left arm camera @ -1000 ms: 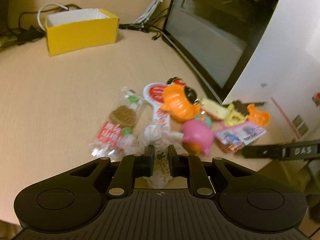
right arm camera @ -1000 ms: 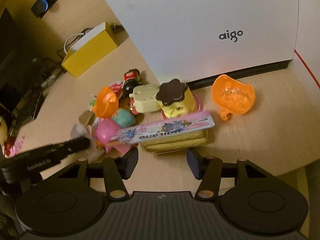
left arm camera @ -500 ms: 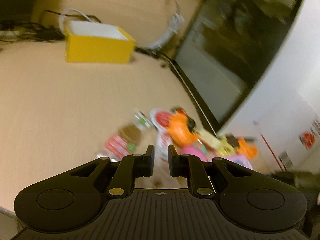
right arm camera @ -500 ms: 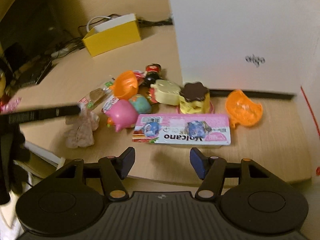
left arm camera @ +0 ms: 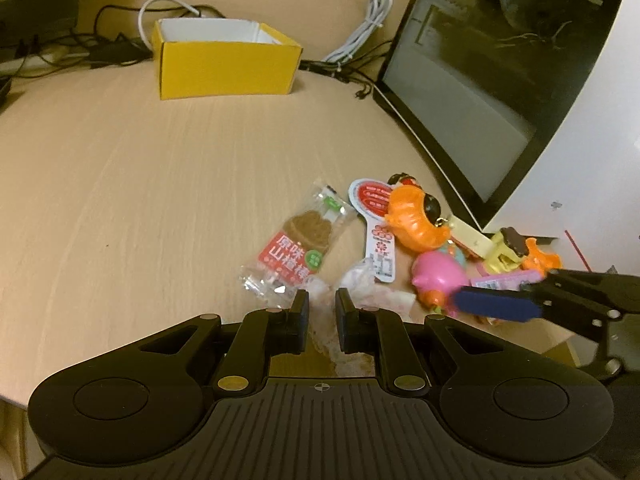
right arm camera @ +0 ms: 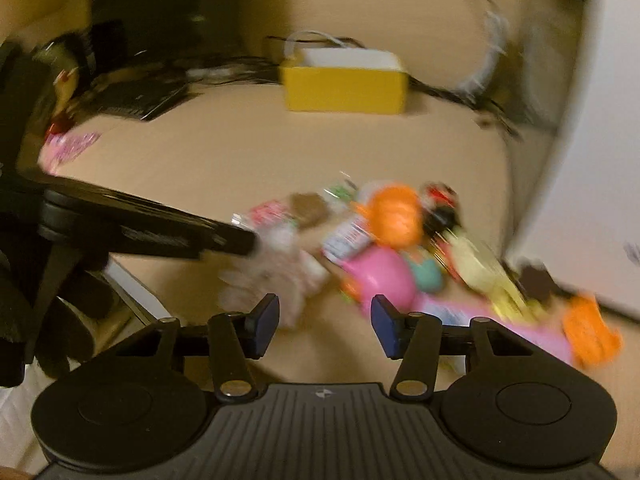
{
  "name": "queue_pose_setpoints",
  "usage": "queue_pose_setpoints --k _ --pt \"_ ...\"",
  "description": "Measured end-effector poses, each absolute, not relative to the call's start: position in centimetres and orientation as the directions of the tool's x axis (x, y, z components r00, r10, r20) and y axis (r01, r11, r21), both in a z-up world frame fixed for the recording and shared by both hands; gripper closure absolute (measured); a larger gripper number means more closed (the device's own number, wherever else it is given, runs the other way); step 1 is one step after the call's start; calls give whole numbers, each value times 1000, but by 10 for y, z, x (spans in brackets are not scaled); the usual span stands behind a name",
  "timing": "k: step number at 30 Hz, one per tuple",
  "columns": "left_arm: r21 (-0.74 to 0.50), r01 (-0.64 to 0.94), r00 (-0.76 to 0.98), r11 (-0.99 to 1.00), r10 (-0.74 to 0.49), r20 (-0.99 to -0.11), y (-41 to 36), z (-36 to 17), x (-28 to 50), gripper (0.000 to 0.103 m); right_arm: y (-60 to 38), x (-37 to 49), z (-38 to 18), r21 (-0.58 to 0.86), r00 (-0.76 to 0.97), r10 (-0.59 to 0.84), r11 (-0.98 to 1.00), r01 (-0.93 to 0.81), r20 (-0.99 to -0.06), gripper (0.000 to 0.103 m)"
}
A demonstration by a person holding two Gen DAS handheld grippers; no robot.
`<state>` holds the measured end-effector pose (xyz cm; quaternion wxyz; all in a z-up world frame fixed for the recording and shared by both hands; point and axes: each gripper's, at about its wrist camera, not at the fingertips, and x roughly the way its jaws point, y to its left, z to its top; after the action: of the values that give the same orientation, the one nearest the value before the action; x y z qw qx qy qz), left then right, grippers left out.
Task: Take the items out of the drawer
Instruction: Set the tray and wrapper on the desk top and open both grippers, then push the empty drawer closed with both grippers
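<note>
A heap of small items lies on the wooden table (left arm camera: pixel 120 200): a red hawthorn snack packet (left arm camera: pixel 296 248), an orange shell (left arm camera: pixel 416 220), a pink toy (left arm camera: pixel 438 276) and a yellow pudding toy (left arm camera: pixel 504 252). My left gripper (left arm camera: pixel 322 312) is shut on a crumpled white wrapper (right arm camera: pixel 280 268) at the table's near edge. The right wrist view shows that gripper's finger (right arm camera: pixel 236 240) on the wrapper. My right gripper (right arm camera: pixel 324 320) is closing, with nothing between its blue pads (right arm camera: pixel 266 320), and hovers just short of the pink toy (right arm camera: pixel 380 280). Its picture is blurred.
A yellow open box (left arm camera: pixel 224 64) stands at the back of the table, with cables (left arm camera: pixel 360 32) behind it. A white computer case with a dark glass side (left arm camera: pixel 480 80) walls off the right. A dark keyboard (right arm camera: pixel 136 100) lies far left.
The right gripper has swung left across the heap and rolled, and its jaws have narrowed. The left gripper keeps its hold on the white wrapper and has shifted a little.
</note>
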<state>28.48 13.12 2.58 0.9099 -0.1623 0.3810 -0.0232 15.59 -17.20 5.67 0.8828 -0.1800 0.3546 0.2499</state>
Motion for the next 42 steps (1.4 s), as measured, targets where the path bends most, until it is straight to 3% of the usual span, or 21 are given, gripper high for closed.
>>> queue_pose_setpoints --k 16,21,27,36,42 --pt "-310 -55 719 949 -178 -672 140 28 299 84 -145 175 42 -255 631 303 727 -638 -714 55" --pt "-288 -84 753 954 -129 -645 153 45 270 84 -153 158 61 -214 645 335 755 -620 -687 45" --pt "-266 -252 795 930 42 -605 184 62 200 84 -170 107 87 -165 715 337 831 -532 -612 30" --pt "-291 -360 792 886 125 -598 179 38 89 84 -192 -18 85 -139 822 282 908 -396 -495 4" --pt "-309 -378 777 872 117 -619 140 16 25 84 -205 -65 73 -161 804 262 902 -400 -534 4"
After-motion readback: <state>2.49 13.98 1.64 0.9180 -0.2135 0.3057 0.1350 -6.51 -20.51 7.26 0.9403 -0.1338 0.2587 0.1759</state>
